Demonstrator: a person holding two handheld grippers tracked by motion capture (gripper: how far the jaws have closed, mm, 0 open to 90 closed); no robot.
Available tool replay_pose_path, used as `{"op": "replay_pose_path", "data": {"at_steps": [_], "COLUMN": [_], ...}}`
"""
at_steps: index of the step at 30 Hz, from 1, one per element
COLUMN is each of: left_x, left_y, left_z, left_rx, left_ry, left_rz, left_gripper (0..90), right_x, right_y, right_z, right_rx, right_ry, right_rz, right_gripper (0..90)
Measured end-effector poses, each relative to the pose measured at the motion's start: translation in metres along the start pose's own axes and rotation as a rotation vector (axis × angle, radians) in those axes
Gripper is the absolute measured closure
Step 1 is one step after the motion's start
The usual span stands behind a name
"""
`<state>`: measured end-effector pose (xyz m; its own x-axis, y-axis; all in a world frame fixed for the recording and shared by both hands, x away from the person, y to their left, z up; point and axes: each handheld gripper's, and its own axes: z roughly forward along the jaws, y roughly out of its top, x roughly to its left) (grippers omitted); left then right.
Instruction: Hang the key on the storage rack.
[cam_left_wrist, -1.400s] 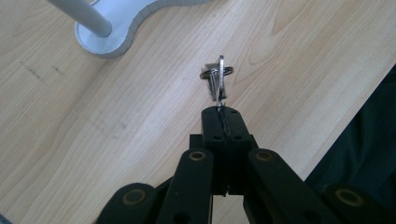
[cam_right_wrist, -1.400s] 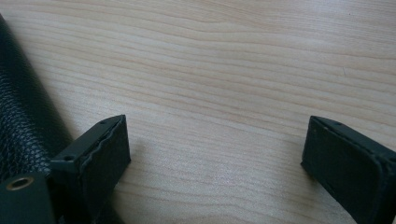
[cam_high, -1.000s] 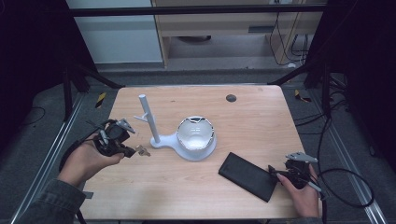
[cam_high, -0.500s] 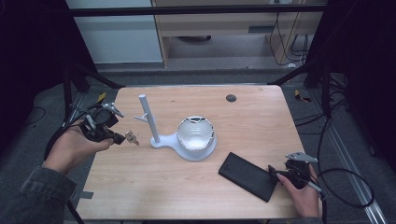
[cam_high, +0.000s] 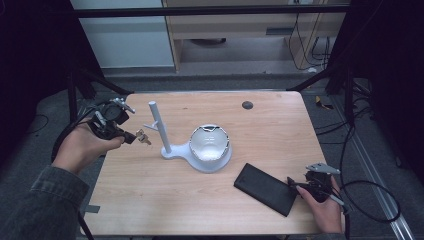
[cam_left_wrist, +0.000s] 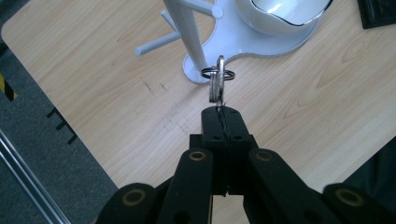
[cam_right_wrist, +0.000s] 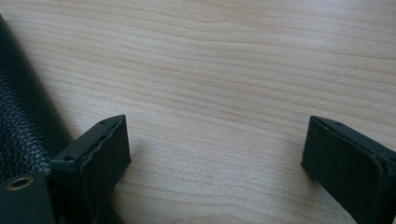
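While the right gripper (cam_high: 300, 186) rests low at the near right corner of the light wooden table (cam_high: 280, 125), its jaws stand wide apart with bare wood between them; right gripper view confirms nothing in the gap. One jaw sits just beside the flat black leather-textured case (cam_high: 266, 188), which lies on the tabletop at an angle, long axis running from near right toward the middle of the table.

Next out, left side: the person's left hand (cam_high: 82, 150) holds the left gripper (cam_high: 131, 137) above the table's left edge, off the surface. Jaws pressed fully together, pinching a small bunch of silver metal keys on a dark split ring (cam_left_wrist: 217, 81). In the left gripper view the keys stick straight out from the jaw tips, long axis in line with the jaws, ring end farthest from the gripper and pointing at the stand's post. Keys seen edge-on there, so count unclear. In the high view the bunch (cam_high: 141, 136) hangs in the air just left of the post, not touching it.

Mid-table: a white plastic stand (cam_high: 172, 150) with an upright round post, short side pegs and a flat base. A white bowl with a dark rim (cam_high: 209, 142) sits on the base's right part.

Far side: a small dark round disc (cam_high: 247, 105) on the wood, well apart from everything.
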<state>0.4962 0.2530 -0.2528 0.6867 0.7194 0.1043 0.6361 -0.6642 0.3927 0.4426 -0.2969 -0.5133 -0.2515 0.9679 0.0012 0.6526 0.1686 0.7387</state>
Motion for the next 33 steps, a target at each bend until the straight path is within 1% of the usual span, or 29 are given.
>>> {"op": "replay_pose_path", "data": {"at_steps": [2, 5, 7, 10, 13, 19, 23, 26, 27, 29, 30, 33], "left_x": [0.0, 0.001, 0.002, 0.002, 0.0, 0.0, 0.0, 0.0, 0.0, -0.001, -0.001, -0.001], "left_y": [0.004, 0.009, 0.015, 0.02, 0.025, 0.03, 0.031, 0.033, 0.033, 0.035, 0.035, 0.037], "left_z": [-0.001, -0.001, 0.0, 0.001, 0.002, 0.004, 0.006, 0.007, 0.008, 0.01, 0.011, 0.012], "left_rx": [-0.008, -0.004, 0.001, -0.005, -0.004, 0.002, 0.002, 0.004, 0.013, 0.017, 0.016, 0.012], "left_ry": [0.003, 0.009, 0.012, 0.01, 0.011, 0.013, 0.011, 0.01, 0.016, 0.025, 0.023, 0.027], "left_rz": [-0.007, -0.004, -0.004, -0.01, -0.002, 0.0, -0.01, -0.009, 0.001, 0.003, -0.005, 0.0], "left_gripper": [89.9, 89.9, 89.9, 89.9, 89.9, 89.9, 89.9, 89.9, 89.9, 89.9, 89.9, 89.9], "right_x": [0.0, 0.0, 0.0, 0.0, 0.0, 0.0, 0.0, 0.0, 0.0, 0.0, 0.0, 0.0], "right_y": [0.0, 0.0, 0.0, 0.0, 0.0, 0.0, 0.0, 0.0, 0.0, 0.0, 0.0, 0.0], "right_z": [0.0, 0.0, 0.0, 0.0, 0.0, 0.0, 0.0, 0.0, 0.0, 0.0, 0.0, 0.0], "right_rx": [0.0, 0.0, 0.0, 0.0, 0.0, 0.001, 0.001, 0.0, 0.0, 0.0, 0.0, 0.0], "right_ry": [0.001, 0.0, 0.0, 0.0, 0.0, 0.0, 0.0, 0.0, 0.0, 0.0, 0.001, 0.0], "right_rz": [0.001, 0.001, 0.001, 0.0, 0.001, 0.001, 0.001, 0.0, 0.001, 0.0, 0.001, 0.0], "right_gripper": [7.7, 7.7, 7.7, 7.7, 7.7, 7.7, 7.7, 7.7, 7.7, 7.7, 7.7, 7.7]}}
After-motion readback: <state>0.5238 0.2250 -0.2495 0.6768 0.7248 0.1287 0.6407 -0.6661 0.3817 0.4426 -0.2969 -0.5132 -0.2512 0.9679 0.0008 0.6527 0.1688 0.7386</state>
